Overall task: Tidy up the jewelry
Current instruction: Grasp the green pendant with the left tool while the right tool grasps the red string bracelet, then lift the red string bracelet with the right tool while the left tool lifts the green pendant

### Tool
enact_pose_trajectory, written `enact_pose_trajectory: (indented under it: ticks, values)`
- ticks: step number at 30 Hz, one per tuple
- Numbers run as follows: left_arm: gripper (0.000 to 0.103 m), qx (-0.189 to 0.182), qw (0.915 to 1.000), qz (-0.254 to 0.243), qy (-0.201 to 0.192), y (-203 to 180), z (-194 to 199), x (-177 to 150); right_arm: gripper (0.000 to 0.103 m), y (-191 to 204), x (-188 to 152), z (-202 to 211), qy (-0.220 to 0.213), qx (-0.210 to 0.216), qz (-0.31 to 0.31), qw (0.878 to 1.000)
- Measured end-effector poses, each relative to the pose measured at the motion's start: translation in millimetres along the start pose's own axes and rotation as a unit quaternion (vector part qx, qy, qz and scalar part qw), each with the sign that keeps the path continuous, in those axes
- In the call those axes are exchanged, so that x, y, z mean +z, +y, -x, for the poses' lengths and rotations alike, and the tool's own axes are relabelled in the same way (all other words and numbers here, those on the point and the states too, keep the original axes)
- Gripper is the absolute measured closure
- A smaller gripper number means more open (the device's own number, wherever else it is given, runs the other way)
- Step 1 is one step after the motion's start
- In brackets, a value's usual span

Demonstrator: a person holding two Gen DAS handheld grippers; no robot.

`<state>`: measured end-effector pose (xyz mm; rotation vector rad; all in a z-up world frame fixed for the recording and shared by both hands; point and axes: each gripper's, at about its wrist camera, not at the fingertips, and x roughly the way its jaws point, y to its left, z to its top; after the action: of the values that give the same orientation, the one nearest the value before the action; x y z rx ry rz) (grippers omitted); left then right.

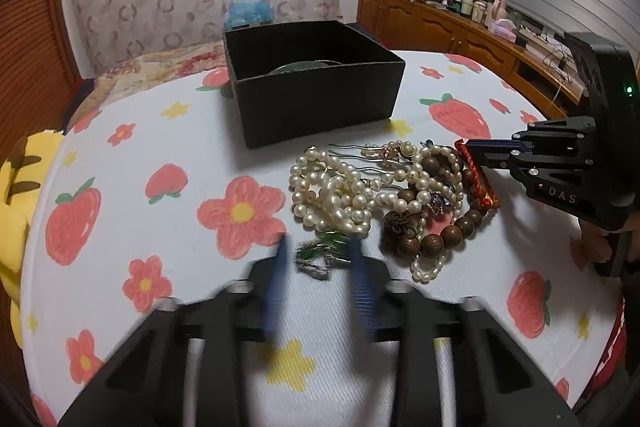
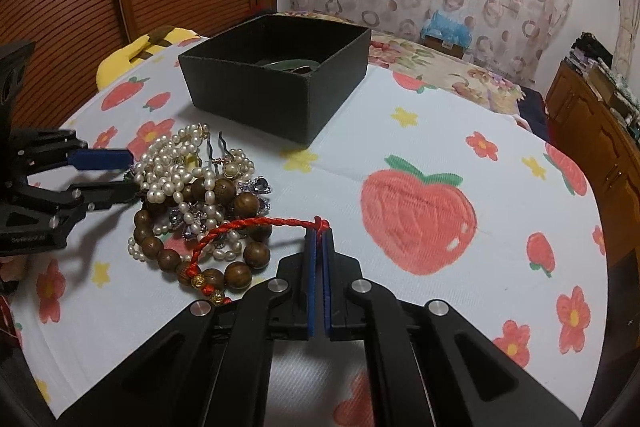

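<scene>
Nearest my left tongs point(image 1: 320, 255), whose blurred blue fingers are straddling but not yet pressing it, a small green-and-silver brooch point(image 1: 320, 253) is lying on the strawberry-print cloth point(image 1: 160, 147); it is looking light, spiky and snaggable. Rightward, the tangled heap is showing one brown wooden-bead bracelet point(image 2: 224, 227) and pearl strands point(image 1: 332, 191) I cannot count. My right tongs point(image 2: 319, 227) are pinching one limp red braided cord bracelet point(image 2: 248, 227) at its knot. One black cardboard box point(image 1: 316, 83) is waiting behind.
</scene>
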<state>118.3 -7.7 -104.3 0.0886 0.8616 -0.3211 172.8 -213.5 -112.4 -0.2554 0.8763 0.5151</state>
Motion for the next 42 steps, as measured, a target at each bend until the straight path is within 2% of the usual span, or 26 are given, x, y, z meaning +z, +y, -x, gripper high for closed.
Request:
enact_pose_trajectory:
  ticks: [8, 10, 12, 16, 28, 29, 31, 33, 34, 35, 37, 42]
  values:
    - [0.087, -0.010, 0.9993, 0.033, -0.016, 9, 18, -12, 0.099, -3, 0, -1, 0.000, 0.008, -0.007, 1.000]
    - [0.094, -0.012, 0.9989, 0.039, -0.024, 11, 25, -12, 0.099, -3, 0, -2, 0.000, 0.009, -0.008, 1.000]
    - [0.094, -0.013, 0.9985, 0.042, -0.033, 11, 32, -12, 0.099, -3, 0, -2, 0.000, 0.009, -0.008, 1.000]
    - [0.102, -0.011, 0.9986, 0.036, -0.037, 9, 36, -11, 0.099, -3, 0, -2, 0.000, 0.007, -0.006, 1.000]
    - [0.103, -0.010, 0.9977, 0.049, -0.046, 25, 49, -12, 0.100, 0, 2, 4, -0.013, -0.003, -0.005, 1.000]
    - [0.102, -0.013, 0.9979, 0.046, -0.042, 24, 48, -13, 0.100, 0, 3, 7, -0.017, -0.003, -0.006, 1.000]
    - [0.094, -0.010, 0.9987, 0.038, -0.033, 22, 43, -15, 0.100, 1, 5, 14, -0.024, -0.003, -0.006, 1.000]
    - [0.081, -0.006, 0.9992, 0.035, -0.021, 22, 36, -16, 0.100, 2, 7, 22, -0.032, -0.004, -0.003, 0.999]
    - [0.070, -0.009, 0.9994, 0.032, -0.013, 21, 32, -17, 0.100, 4, 8, 27, -0.038, -0.002, -0.001, 0.999]
    - [0.067, -0.009, 0.9995, 0.028, -0.009, 20, 30, -18, 0.100, 6, 9, 31, -0.041, 0.000, 0.001, 0.999]
    - [0.067, 0.005, 0.9997, 0.021, 0.007, 18, 20, -21, 0.100, 8, 11, 38, -0.048, 0.002, 0.004, 0.999]
    - [0.070, 0.010, 0.9998, 0.013, 0.005, 19, 20, -23, 0.100, 18, 14, 52, -0.064, 0.013, 0.013, 0.998]
